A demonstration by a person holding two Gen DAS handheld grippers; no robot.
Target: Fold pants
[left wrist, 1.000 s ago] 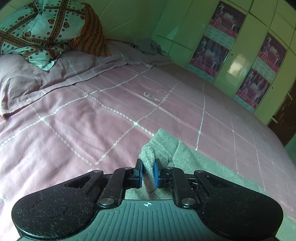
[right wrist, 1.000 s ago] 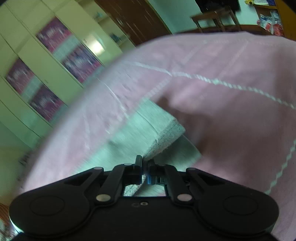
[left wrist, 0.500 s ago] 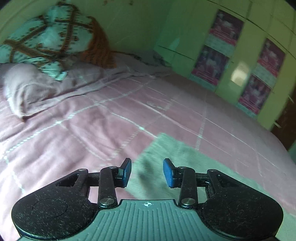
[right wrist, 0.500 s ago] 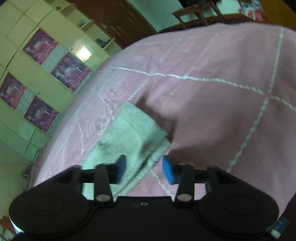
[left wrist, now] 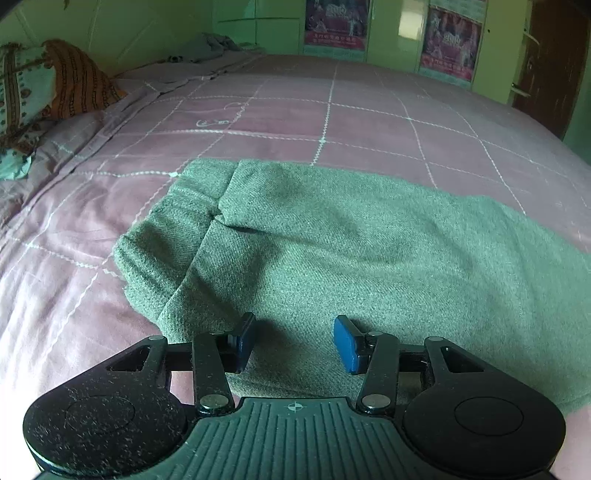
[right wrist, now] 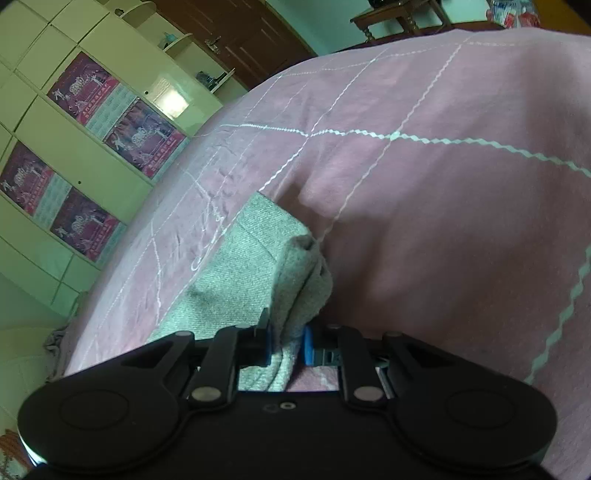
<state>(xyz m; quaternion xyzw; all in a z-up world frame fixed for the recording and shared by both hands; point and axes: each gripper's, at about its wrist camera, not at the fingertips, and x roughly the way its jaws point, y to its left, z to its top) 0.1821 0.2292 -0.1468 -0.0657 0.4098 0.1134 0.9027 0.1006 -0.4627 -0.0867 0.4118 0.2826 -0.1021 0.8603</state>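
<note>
Grey-green pants (left wrist: 332,251) lie folded lengthwise on the pink checked bedspread (left wrist: 295,110), waistband end at the left. My left gripper (left wrist: 295,345) is open and empty, low over the near edge of the pants. In the right wrist view the pants (right wrist: 243,273) show their leg end, bunched up. My right gripper (right wrist: 286,341) is shut on that bunched edge of the pants.
Patterned pillows (left wrist: 40,88) and a rumpled sheet sit at the head of the bed on the left. Cream wardrobes with posters (right wrist: 88,122) line the far side. A dark wooden door (left wrist: 546,62) and a wooden table (right wrist: 399,14) stand beyond the bed.
Both grippers let go of the pants and opened. The left one stays open and dropped low over the cloth; the right one has closed again on the leg-end edge.
</note>
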